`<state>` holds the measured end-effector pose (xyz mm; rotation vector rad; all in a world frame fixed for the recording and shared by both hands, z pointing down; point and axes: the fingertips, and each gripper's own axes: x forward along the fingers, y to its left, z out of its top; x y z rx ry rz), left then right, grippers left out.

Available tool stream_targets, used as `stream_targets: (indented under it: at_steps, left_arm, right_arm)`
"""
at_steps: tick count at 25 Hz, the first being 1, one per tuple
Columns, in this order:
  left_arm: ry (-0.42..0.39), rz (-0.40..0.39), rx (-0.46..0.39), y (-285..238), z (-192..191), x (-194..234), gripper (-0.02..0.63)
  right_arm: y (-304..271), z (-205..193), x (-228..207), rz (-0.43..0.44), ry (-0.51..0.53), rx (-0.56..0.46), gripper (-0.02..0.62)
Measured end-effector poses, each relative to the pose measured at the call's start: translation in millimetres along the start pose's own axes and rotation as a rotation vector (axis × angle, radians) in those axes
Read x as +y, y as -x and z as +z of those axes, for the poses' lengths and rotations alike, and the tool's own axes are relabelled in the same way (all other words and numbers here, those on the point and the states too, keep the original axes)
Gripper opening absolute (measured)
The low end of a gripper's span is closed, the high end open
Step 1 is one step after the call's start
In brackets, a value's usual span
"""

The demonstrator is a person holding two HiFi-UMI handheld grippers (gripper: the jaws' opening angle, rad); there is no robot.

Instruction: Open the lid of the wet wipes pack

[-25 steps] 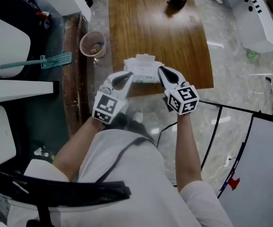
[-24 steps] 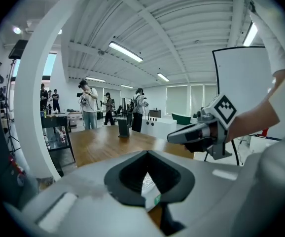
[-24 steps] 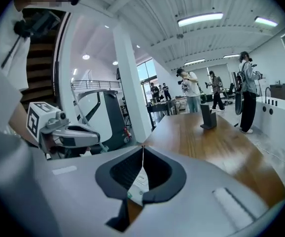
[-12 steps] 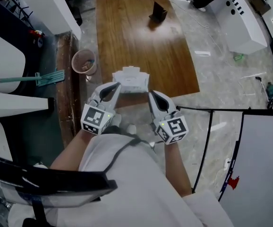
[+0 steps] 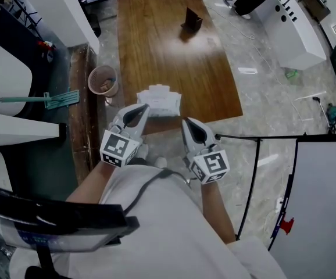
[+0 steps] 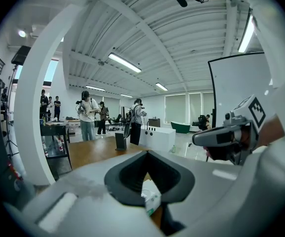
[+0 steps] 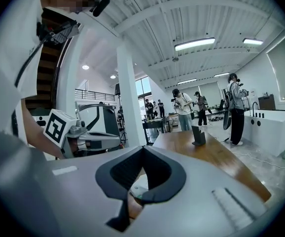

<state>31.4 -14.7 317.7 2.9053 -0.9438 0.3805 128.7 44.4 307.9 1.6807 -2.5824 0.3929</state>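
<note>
Wet wipes pack (image 5: pixel 159 99) lies white on the near edge of the wooden table (image 5: pixel 156 45), long side across. L gripper (image 5: pixel 143 108) has its jaws together w/ nothing btwn them. Its tip sits at the pack's near-left corner; touching or not, can't tell from head view. In left gripper view the jaws meet in a point, and the pack (image 6: pixel 151 200) shows only through the dark opening behind the tips, lower down & beyond them. R gripper (image 5: pixel 186 122) likewise has jaws closed on nothing. Its tip is just off the pack's near-right corner, apart from it, over the table edge. In right gripper view the pack (image 7: pixel 138 186) shows through the opening, below the tips. Whether the lid is up is unclear.
</note>
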Motion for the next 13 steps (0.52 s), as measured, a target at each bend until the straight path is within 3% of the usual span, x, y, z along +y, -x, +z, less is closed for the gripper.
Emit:
stream_targets:
  at_steps: [13]
  left_arm:
    - [0.0, 0.013, 0.008, 11.8, -4.5, 2.3, 0.005]
  right_arm:
    - [2.8, -1.8, 10.9, -0.005, 0.021, 0.009, 0.008]
